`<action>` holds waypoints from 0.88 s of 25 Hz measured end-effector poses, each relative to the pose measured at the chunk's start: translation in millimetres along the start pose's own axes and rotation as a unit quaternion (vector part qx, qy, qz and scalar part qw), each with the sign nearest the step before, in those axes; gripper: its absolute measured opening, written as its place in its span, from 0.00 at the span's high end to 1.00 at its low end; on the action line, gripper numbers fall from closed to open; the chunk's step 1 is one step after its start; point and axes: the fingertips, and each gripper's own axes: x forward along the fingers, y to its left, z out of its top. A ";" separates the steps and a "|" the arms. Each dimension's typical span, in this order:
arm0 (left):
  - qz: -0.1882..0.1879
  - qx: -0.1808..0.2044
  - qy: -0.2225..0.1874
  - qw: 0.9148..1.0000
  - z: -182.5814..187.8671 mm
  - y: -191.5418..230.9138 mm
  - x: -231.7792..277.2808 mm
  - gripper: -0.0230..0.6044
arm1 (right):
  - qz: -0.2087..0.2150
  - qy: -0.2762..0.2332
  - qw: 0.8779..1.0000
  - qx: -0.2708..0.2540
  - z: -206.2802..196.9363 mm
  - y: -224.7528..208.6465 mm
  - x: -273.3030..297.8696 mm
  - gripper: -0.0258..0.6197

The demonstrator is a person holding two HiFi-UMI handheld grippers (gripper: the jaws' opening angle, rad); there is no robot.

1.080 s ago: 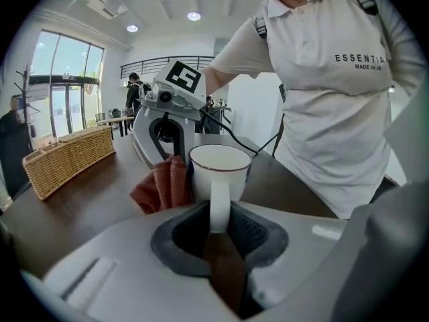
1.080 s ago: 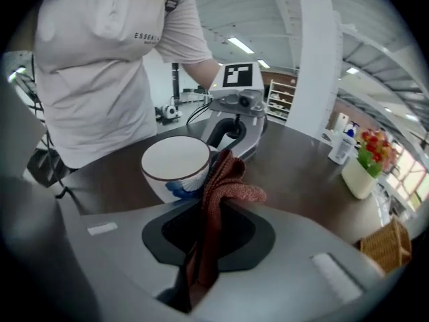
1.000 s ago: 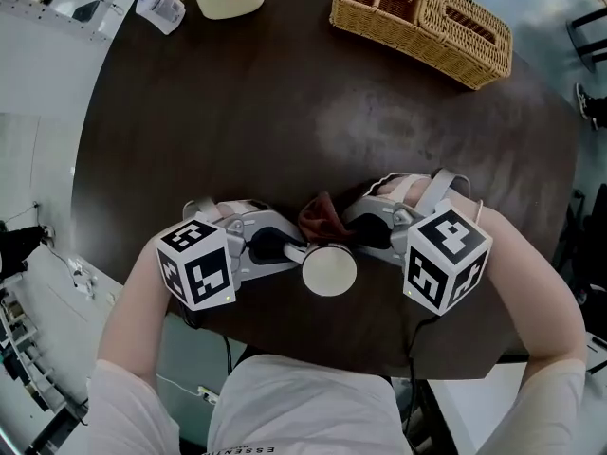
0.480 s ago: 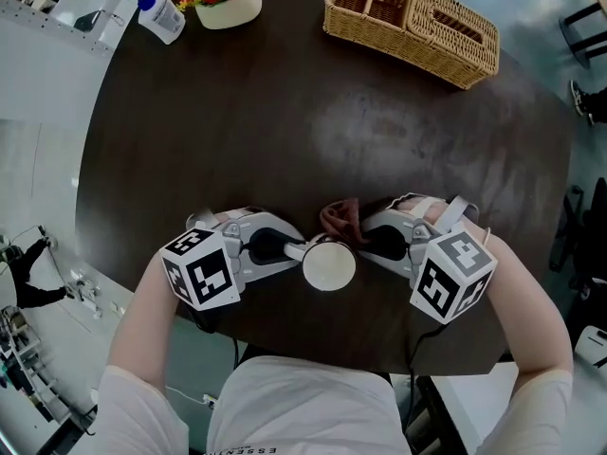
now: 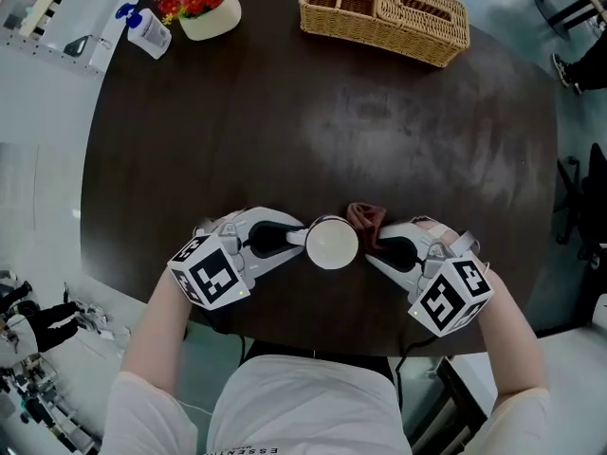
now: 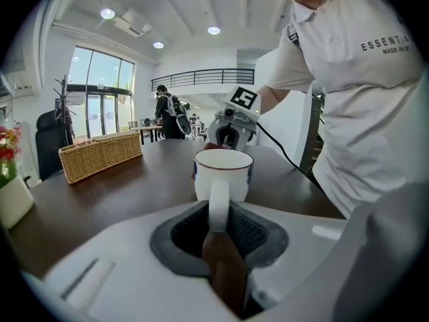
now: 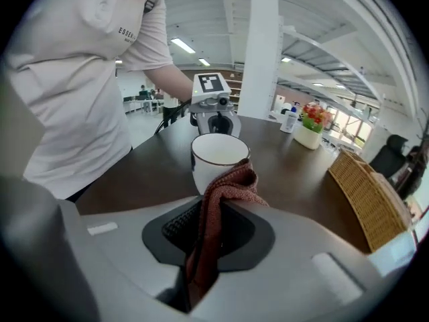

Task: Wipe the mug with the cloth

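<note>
head view, arms: both forearms reach in from the near edge and angle inward, marker cubes up. the left tongs (image 5: 292,238) and right tongs (image 5: 377,246) face each other low over the dark worktop (image 5: 285,131).
head view, mug: the white mug (image 5: 332,243) stands upright between the two tongs, near the worktop's near edge, with its handle toward the left tongs.
head view, cloth: the reddish cloth (image 5: 366,218) is bunched at the tip of the right tongs, just beside the mug's right side.
head view, rest: a basket (image 5: 384,12) sits at the far edge, well apart.
left gripper view, tongs: the jaws are closed on the mug's handle (image 6: 218,203), which stands upright between the pads. the mug body is just ahead.
left gripper view, beyond: the right tongs show just behind the mug.
right gripper view, tongs: the jaws are clamped on the cloth (image 7: 221,206). one fold hangs down between them, and the upper bunch appears to lean on the mug's wall.
right gripper view, mug: the mug (image 7: 218,154) stands upright just ahead of the jaws, with the left tongs beyond it.
</note>
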 end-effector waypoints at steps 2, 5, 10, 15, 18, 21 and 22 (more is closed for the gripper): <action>0.017 -0.010 -0.012 1.000 -0.1 -0.1 -0.2 0.85 | -0.022 -0.010 0.999 0.033 0.0 8.6 -0.8 0.84; 0.038 -0.021 -0.025 0.999 0.0 0.4 -0.8 0.85 | -0.053 -0.020 0.995 0.081 -1.3 21.7 -0.8 0.84; 0.075 -0.022 -0.040 0.996 1.7 -1.1 -1.5 0.85 | -0.141 -0.021 0.976 0.167 -9.7 23.5 -10.5 0.84; 0.109 -0.052 -0.092 0.988 16.3 -6.1 -7.6 0.85 | -0.203 -0.019 0.953 0.224 -16.3 22.7 -22.4 0.83; 0.110 -0.069 -0.106 0.986 22.7 -6.4 -9.6 0.86 | -0.228 -0.013 0.940 0.254 -22.2 21.9 -27.5 0.83; 0.106 -0.068 -0.108 0.986 25.4 -7.2 -10.1 0.86 | -0.246 -0.013 0.931 0.271 -23.4 21.4 -33.0 0.83; 0.105 -0.068 -0.109 0.986 26.6 -7.6 -11.3 0.86 | -0.250 -0.015 0.928 0.274 -22.3 21.2 -34.4 0.83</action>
